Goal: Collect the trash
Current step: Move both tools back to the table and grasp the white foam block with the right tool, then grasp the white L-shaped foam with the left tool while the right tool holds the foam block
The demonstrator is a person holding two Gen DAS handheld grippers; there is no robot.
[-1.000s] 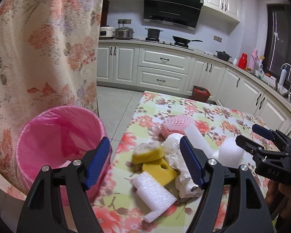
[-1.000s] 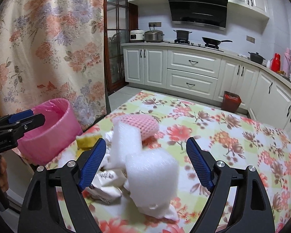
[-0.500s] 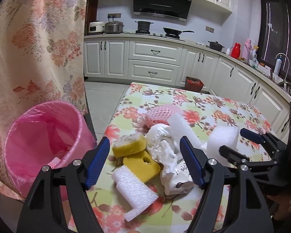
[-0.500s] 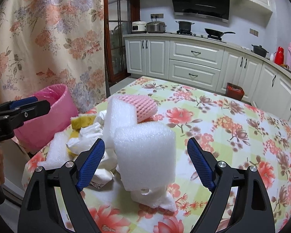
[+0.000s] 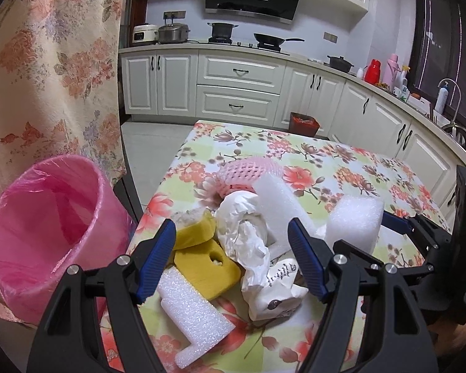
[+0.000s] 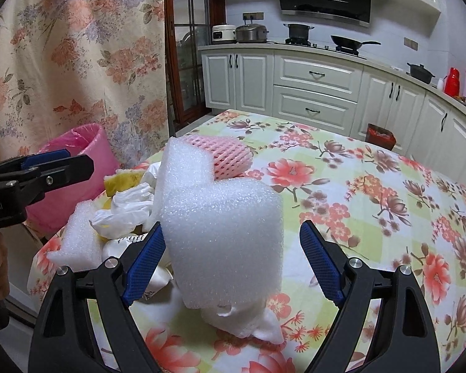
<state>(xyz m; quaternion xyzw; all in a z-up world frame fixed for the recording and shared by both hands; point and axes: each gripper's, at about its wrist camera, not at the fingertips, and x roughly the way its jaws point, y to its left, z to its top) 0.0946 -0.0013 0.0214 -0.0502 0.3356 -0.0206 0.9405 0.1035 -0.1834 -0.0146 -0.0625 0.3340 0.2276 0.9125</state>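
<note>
A heap of trash lies on the floral table (image 5: 341,168): a white foam block (image 6: 223,236), a pink foam net (image 5: 248,172), yellow sponge pieces (image 5: 206,259), crumpled white paper (image 5: 248,236) and a white foam strip (image 5: 192,310). My right gripper (image 6: 233,258) is open with the foam block between its fingers. It also shows in the left wrist view (image 5: 397,230). My left gripper (image 5: 231,261) is open and empty above the sponges and paper. A pink lined bin (image 5: 43,233) stands off the table's left edge.
A floral curtain (image 5: 46,62) hangs behind the bin. White kitchen cabinets (image 5: 239,90) with pots and a hood run along the back. A small red bin (image 5: 304,122) stands on the floor by the cabinets.
Both grippers have moved in closer to the heap. The foam block now sits between the right gripper's open fingers. The bin has shifted left in the left wrist view.
</note>
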